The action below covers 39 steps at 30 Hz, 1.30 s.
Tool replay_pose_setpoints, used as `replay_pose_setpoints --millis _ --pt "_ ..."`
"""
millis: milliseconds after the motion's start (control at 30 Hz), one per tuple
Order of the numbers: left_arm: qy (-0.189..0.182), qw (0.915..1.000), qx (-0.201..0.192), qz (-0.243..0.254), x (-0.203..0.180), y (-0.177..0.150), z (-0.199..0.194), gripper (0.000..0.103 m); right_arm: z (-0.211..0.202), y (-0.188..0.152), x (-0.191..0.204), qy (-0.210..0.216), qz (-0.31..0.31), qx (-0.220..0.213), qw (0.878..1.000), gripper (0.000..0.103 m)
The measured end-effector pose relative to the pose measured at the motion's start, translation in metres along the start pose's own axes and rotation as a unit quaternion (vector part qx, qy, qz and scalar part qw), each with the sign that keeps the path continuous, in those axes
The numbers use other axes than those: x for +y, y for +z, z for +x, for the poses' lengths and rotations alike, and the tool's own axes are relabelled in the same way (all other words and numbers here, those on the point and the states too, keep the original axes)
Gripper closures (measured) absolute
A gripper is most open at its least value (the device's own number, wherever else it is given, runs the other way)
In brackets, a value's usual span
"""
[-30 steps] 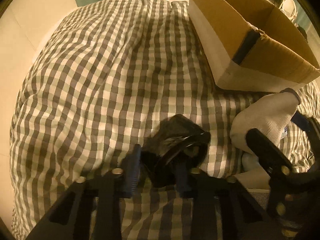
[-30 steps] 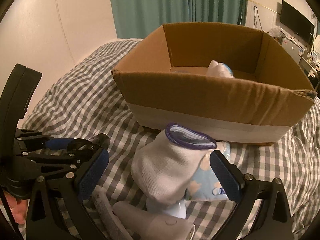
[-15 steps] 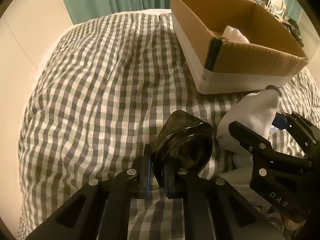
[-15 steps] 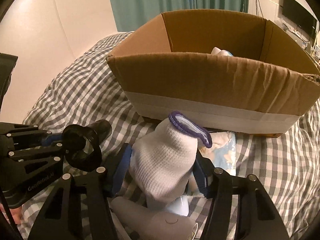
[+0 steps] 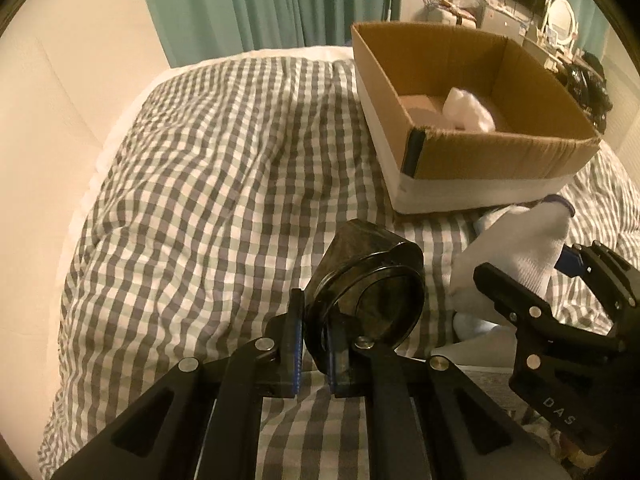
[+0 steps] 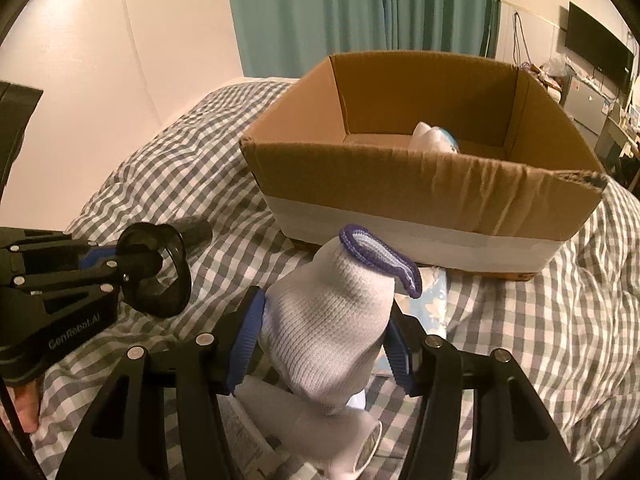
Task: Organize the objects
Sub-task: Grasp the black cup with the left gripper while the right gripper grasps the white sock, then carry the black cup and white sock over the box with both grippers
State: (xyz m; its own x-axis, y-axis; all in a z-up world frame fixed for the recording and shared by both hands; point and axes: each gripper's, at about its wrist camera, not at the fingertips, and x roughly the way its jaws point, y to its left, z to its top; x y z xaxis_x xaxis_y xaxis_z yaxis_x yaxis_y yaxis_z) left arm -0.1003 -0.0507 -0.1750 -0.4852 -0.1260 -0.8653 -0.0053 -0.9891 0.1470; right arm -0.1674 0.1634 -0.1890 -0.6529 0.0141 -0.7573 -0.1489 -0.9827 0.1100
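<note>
1. The left claw (image 5: 312,344) is clamped on the wide rim of a dark funnel-like piece (image 5: 368,284), which is lifted clear of the checked bed (image 5: 208,184).
2. From the left wrist view, the piece sticks out just ahead of the claw tips; its wide mouth faces back toward the camera and its narrow end points forward and slightly left, so its long axis runs away along the fingers.
3. From the right wrist view, the same piece (image 6: 160,268) sits well left of the sock, with its narrow end aimed toward the box.
4. The right claw (image 6: 324,340) is closed on a white sock (image 6: 332,320), squeezing its middle from both sides.
5. The sock stands nearly upright and leans right; its purple-edged cuff points up toward the box, and its toe hangs below the claw.
6. The box (image 6: 420,184) rests on the bed beyond both claws, open side up, with a white item (image 5: 468,110) inside.
</note>
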Motion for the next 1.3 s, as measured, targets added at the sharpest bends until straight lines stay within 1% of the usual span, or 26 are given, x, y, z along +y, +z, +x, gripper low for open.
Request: replay_pose_setpoints --millis 300,633,1000,1133,1300 --pt "-0.002 0.9997 -0.026 -0.003 -0.011 -0.006 -0.037 0.094 -0.026 0.005 -0.002 -0.001 0.005 -0.023 1.000 0.047" --pt "-0.005 0.9978 -0.066 -0.007 -0.023 0.006 -0.076 0.094 -0.071 0.017 -0.015 -0.005 0.017 -0.061 0.998 0.047" --pt "-0.016 0.9915 -0.129 -0.004 -0.044 0.022 -0.130 0.094 -0.127 0.034 -0.028 -0.024 0.022 -0.115 0.993 0.047" --pt "-0.025 0.9896 -0.141 -0.008 -0.050 0.030 -0.140 0.094 -0.145 0.042 -0.033 -0.032 0.024 -0.135 0.990 0.047" --pt "-0.031 0.9854 -0.167 -0.009 -0.058 0.044 -0.155 0.094 -0.166 0.054 -0.037 -0.043 0.026 -0.162 0.985 0.047"
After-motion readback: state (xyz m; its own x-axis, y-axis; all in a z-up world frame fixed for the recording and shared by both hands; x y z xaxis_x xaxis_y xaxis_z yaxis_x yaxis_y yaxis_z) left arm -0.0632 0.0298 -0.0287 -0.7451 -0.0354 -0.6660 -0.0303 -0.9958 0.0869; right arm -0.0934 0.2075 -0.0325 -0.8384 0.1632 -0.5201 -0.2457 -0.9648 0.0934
